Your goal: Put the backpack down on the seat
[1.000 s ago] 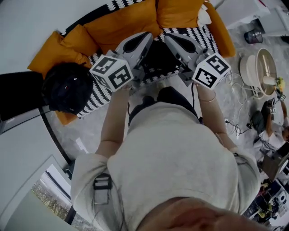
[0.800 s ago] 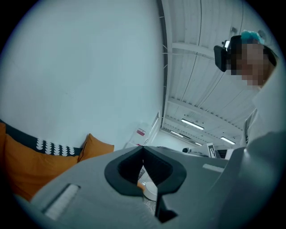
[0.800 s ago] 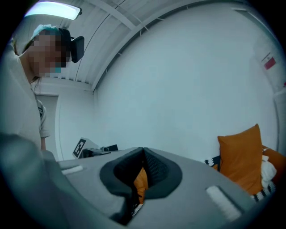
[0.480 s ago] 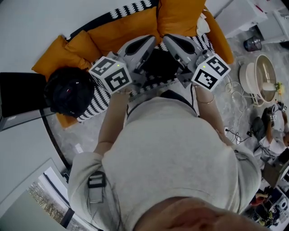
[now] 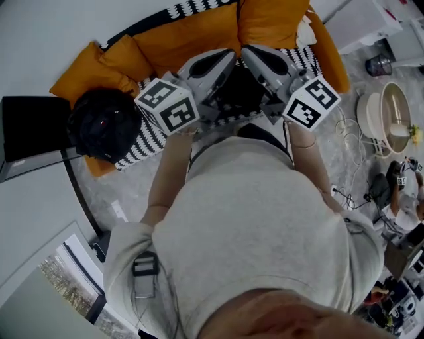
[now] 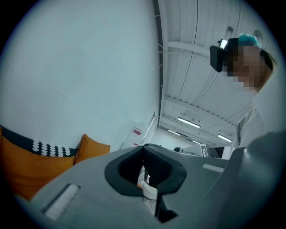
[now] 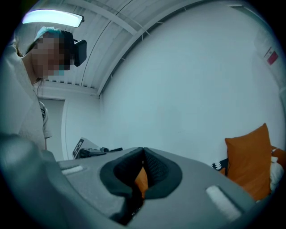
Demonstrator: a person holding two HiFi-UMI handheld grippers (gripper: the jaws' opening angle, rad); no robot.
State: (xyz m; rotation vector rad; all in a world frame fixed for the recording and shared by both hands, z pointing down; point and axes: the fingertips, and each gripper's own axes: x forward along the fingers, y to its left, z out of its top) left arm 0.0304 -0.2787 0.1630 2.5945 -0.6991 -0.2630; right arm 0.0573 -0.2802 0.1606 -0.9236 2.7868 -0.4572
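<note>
The black backpack (image 5: 105, 124) lies at the left end of the sofa, on the black-and-white patterned seat (image 5: 144, 142) against an orange cushion (image 5: 79, 76). Neither gripper touches it. I hold both grippers up in front of my chest, over the middle of the seat. In the head view my left gripper (image 5: 224, 58) and right gripper (image 5: 253, 54) point toward the orange back cushions (image 5: 192, 30). The left gripper (image 6: 144, 151) has its jaws shut with nothing between them. So does the right gripper (image 7: 143, 153). Both gripper views look up at the wall and ceiling.
A black flat panel (image 5: 30, 129) stands left of the sofa. On the floor to the right are a white round stand (image 5: 387, 106), loose cables (image 5: 344, 189) and a seated person (image 5: 405, 182). A white table (image 5: 358, 20) is at the back right.
My head view has shifted slightly. Both grippers stay raised and shut over the seat. The backpack has not moved on the sofa.
</note>
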